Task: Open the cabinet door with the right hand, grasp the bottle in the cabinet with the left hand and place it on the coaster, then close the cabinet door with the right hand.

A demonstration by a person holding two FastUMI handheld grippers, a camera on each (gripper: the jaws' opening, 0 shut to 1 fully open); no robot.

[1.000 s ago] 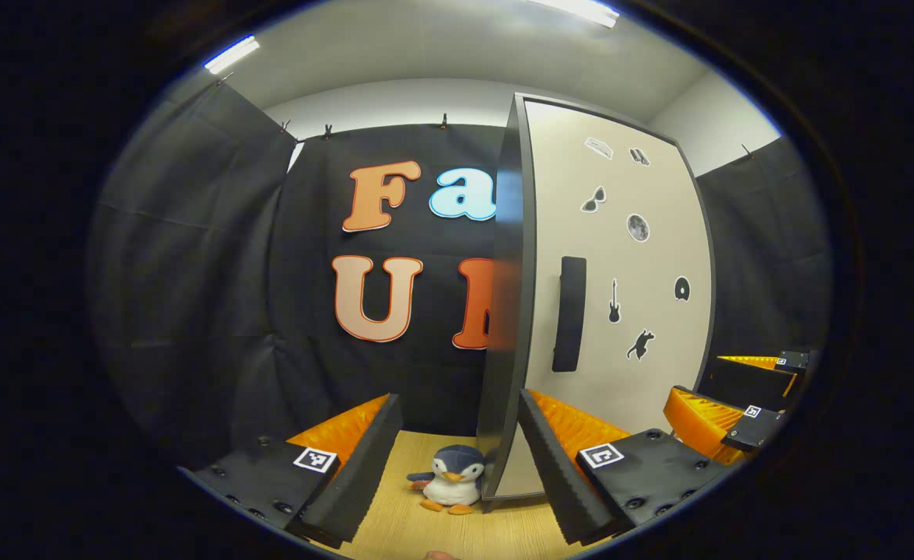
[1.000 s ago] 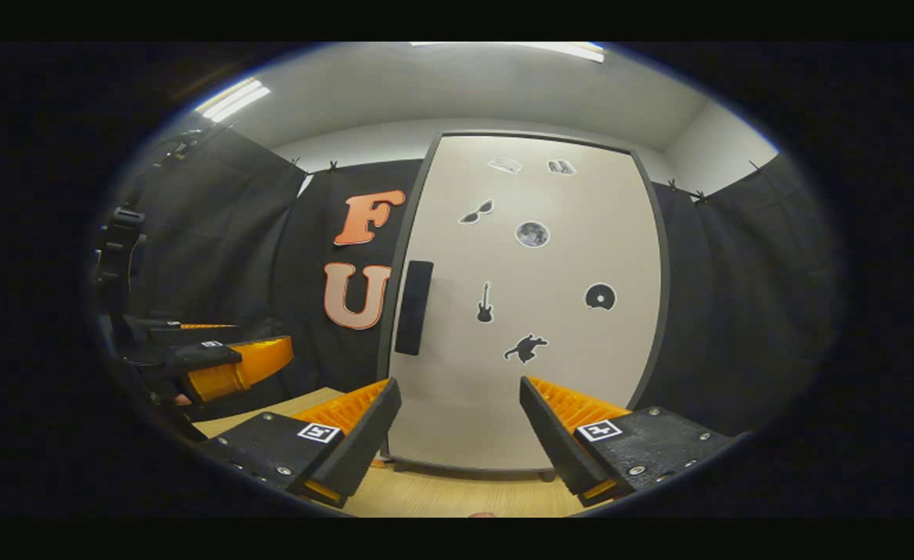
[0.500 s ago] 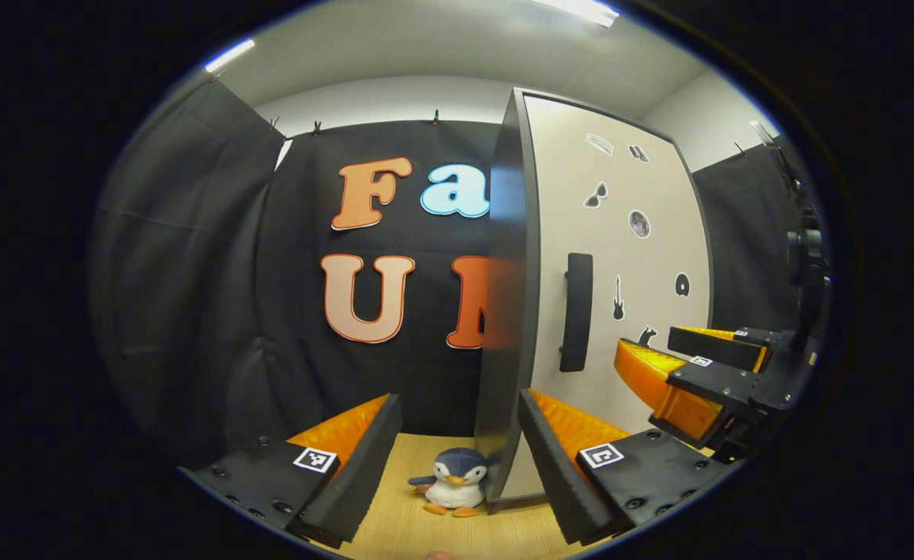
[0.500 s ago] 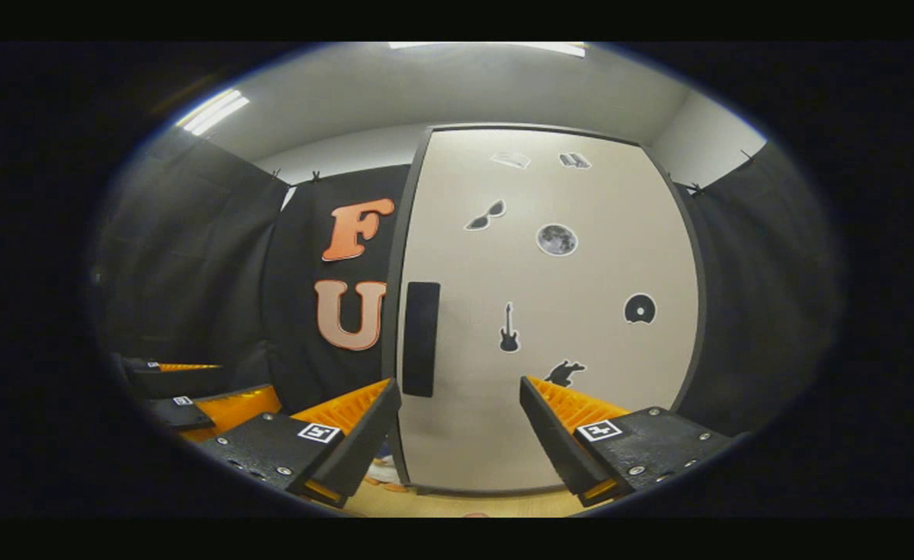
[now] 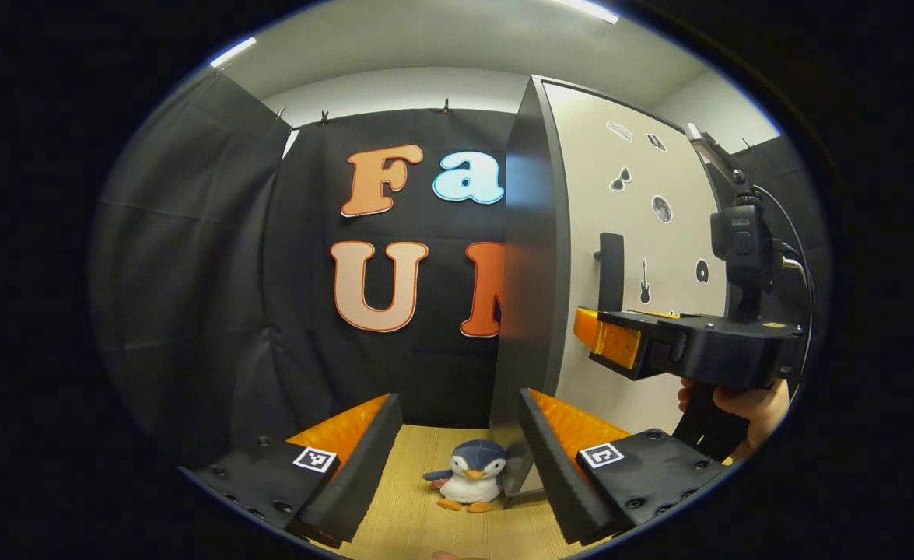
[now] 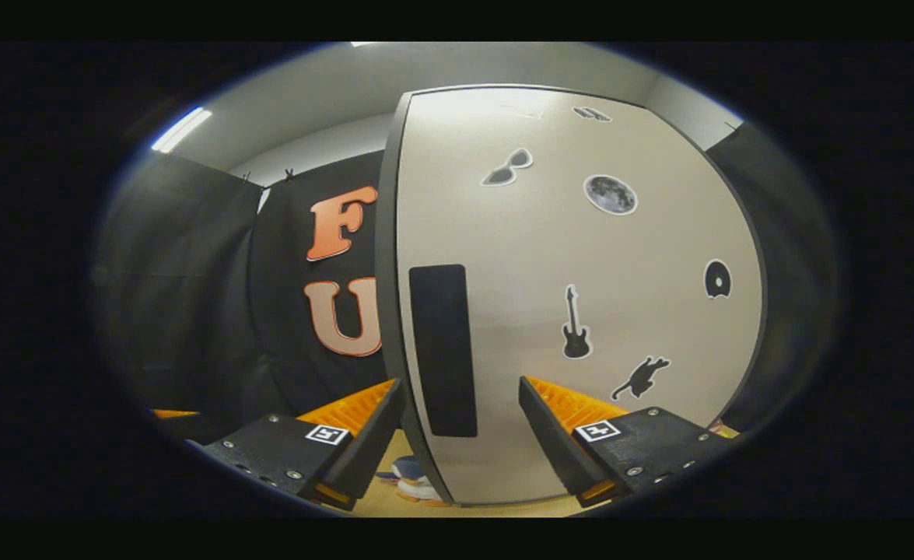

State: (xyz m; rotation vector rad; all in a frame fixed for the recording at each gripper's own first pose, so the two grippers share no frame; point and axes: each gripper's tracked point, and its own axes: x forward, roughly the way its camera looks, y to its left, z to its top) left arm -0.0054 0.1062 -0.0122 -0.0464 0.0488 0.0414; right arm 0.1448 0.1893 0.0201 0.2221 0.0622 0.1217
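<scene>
The cabinet stands on the wooden table, dark-sided, with its beige door point(image 6: 581, 257) shut and dotted with small stickers, so its inside is hidden. A black vertical handle point(image 6: 442, 350) runs near the door's left edge. My right gripper point(image 6: 460, 435) is open, close to the door, with the handle's lower end just above the gap between its fingers. In the left gripper view the right gripper point(image 5: 587, 333) reaches level toward the handle point(image 5: 611, 272), held by a hand point(image 5: 744, 404). My left gripper point(image 5: 460, 455) is open and holds nothing, low over the table in front of the cabinet's left corner.
A small plush penguin point(image 5: 468, 478) sits on the wooden table point(image 5: 418, 513) by the cabinet's front left corner, and is partly seen in the right gripper view point(image 6: 410, 478). Black cloth walls close in the booth behind and on both sides.
The right gripper has moved forward and up to the door handle, which now looms large in its view. The left gripper has barely shifted. The door stays shut.
</scene>
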